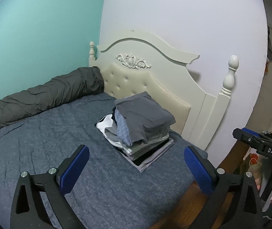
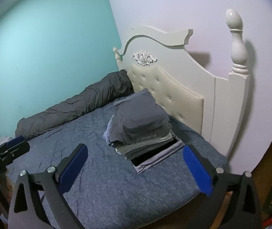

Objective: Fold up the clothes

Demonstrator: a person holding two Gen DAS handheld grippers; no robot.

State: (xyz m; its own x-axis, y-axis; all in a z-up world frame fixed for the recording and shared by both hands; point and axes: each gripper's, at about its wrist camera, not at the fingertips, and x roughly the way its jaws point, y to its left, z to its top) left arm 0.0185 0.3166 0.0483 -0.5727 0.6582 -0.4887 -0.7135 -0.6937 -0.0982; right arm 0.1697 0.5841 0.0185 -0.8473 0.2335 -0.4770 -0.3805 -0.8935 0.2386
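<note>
While each hand-held gripper, left (image 1: 136,168) and right (image 2: 135,167), gapes empty, the folded clothes pile (image 1: 141,126) rests on the bed (image 1: 40,143).

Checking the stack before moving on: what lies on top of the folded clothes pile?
A folded dark grey garment tops the pile of folded clothes; layers beneath show edges only.

Grey-topped clothes stack (image 1: 141,126), blue bedspread (image 1: 40,143)
</note>
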